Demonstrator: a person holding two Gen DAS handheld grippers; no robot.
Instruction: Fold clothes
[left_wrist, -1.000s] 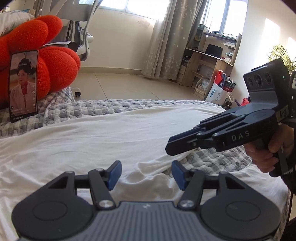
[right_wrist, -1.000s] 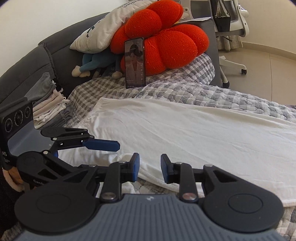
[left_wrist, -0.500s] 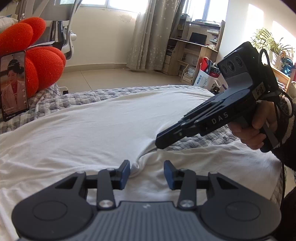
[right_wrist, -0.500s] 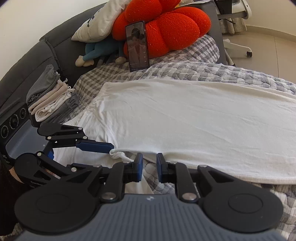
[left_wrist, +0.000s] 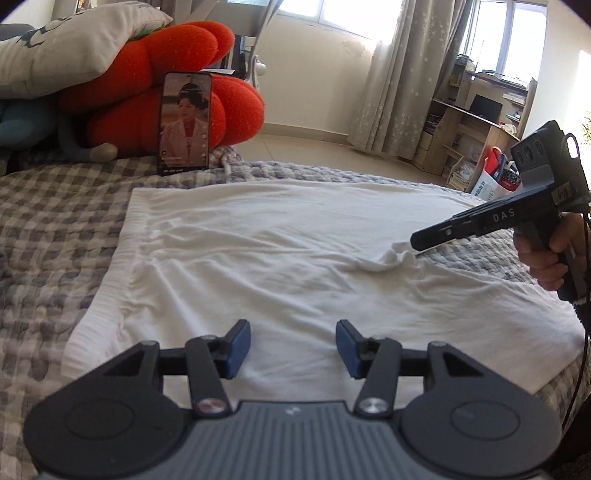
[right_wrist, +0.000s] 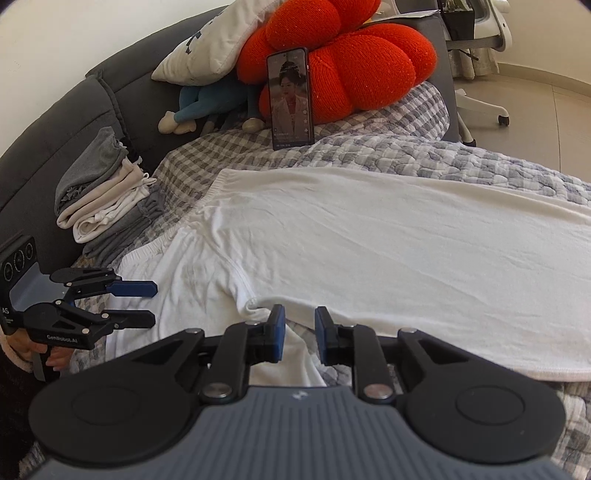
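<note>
A white T-shirt (left_wrist: 295, 236) lies spread flat on the checked bed cover, with its hem toward the phone. My left gripper (left_wrist: 293, 347) hovers open over the near part of the shirt with nothing between its fingers; in the right wrist view the left gripper (right_wrist: 153, 304) is beside the sleeve (right_wrist: 177, 280). My right gripper (right_wrist: 300, 332) sits low at the armpit, its jaws a narrow gap apart, with a small bunch of fabric (right_wrist: 255, 306) just left of its left pad. Seen from the left wrist, the right gripper (left_wrist: 419, 242) has its tip at that bunch (left_wrist: 391, 258).
A phone (right_wrist: 290, 98) stands propped against a red knitted cushion (right_wrist: 351, 62) at the head of the bed. A stack of folded clothes (right_wrist: 99, 192) lies by the dark headboard. The grey checked cover (left_wrist: 55, 240) surrounds the shirt. A hand (left_wrist: 546, 258) holds the right gripper.
My left gripper drew back from the armpit toward the sleeve side and opened wider. The right gripper moved down to the bunched armpit fabric.
</note>
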